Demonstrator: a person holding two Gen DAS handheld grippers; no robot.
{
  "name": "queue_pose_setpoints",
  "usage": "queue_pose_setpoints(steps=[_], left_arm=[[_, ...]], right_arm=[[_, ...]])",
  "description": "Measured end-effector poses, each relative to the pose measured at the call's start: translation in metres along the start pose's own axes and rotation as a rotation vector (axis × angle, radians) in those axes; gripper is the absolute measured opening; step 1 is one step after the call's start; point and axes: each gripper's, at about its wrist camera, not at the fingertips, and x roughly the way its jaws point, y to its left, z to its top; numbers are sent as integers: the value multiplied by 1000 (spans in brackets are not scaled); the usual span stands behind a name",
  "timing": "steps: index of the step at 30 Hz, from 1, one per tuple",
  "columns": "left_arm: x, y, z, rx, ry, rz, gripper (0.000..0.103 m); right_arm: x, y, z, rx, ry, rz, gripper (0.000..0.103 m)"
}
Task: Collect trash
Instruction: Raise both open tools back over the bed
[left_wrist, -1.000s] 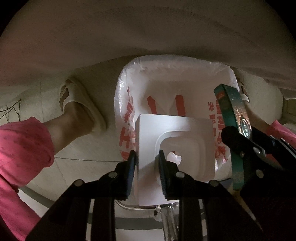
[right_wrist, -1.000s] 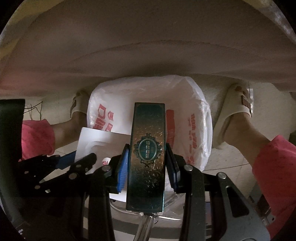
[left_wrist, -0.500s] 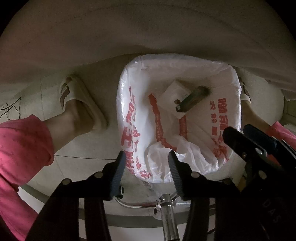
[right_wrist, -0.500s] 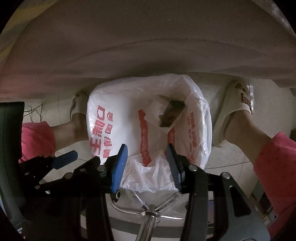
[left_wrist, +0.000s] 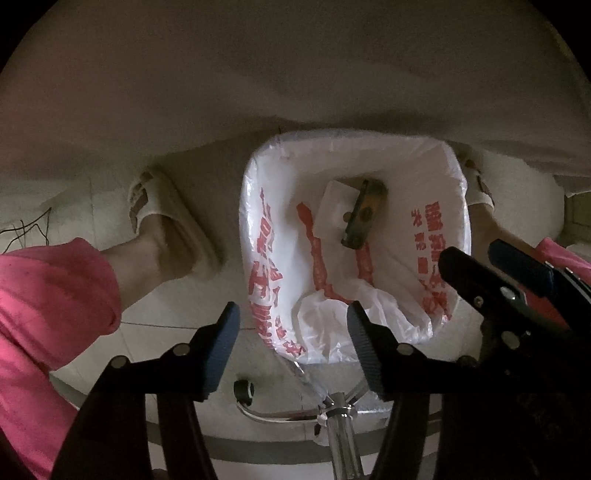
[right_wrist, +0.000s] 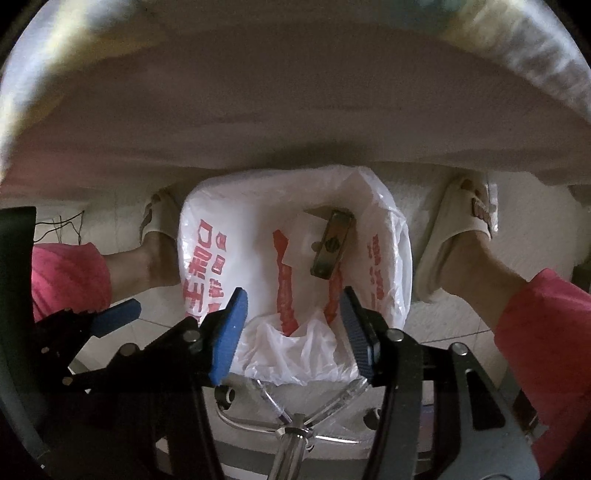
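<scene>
Two grippers, both pointing down over one trash bin (left_wrist: 456, 177) lined with a white plastic bag (left_wrist: 388, 306) printed in red. Left gripper (left_wrist: 291, 345): jaws apart and just been opening, nothing between the blue pads, only the bag's near rim below. Right gripper (right_wrist: 291, 326): jaws likewise apart, just been opening, empty. Right gripper (left_wrist: 517, 280) also visible at the right edge of the left wrist view, just beside the bin.

Two pieces of trash inside the bag, at the bottom: one white tray (left_wrist: 334, 208), lying flat, and one dark long box (left_wrist: 364, 214), resting tilted across the tray's right edge and touching it. Same pair in the right wrist view: tray (right_wrist: 304, 236), box (right_wrist: 332, 243).

Two feet in pale slippers, one on each side of the bin: left slipper (left_wrist: 162, 206), right slipper (right_wrist: 458, 236). Two pink trouser legs (left_wrist: 48, 306) at the frame edges. One chrome chair base (right_wrist: 291, 439) below the grippers, its post overlapping the bag's near rim. One pale table underside (left_wrist: 295, 66) filling the top. Some dark wires (left_wrist: 26, 229) on the tiled floor (left_wrist: 173, 314), far left.
</scene>
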Motion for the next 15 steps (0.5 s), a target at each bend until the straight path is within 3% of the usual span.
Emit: queue_pose_setpoints(steps=[3, 5, 10, 15], left_arm=[[-21, 5, -9, -3, -65, 4, 64], [-36, 8, -13, -3, -103, -3, 70], [-88, 25, -24, 1, -198, -34, 77], [-147, 47, -28, 8, -243, -85, 82]], right_arm=[[-18, 4, -5, -13, -39, 21, 55], [-41, 7, -11, -27, -95, 45, 70], [-103, 21, -19, -113, -239, 65, 82], [-176, 39, -28, -269, -425, -10, 89]])
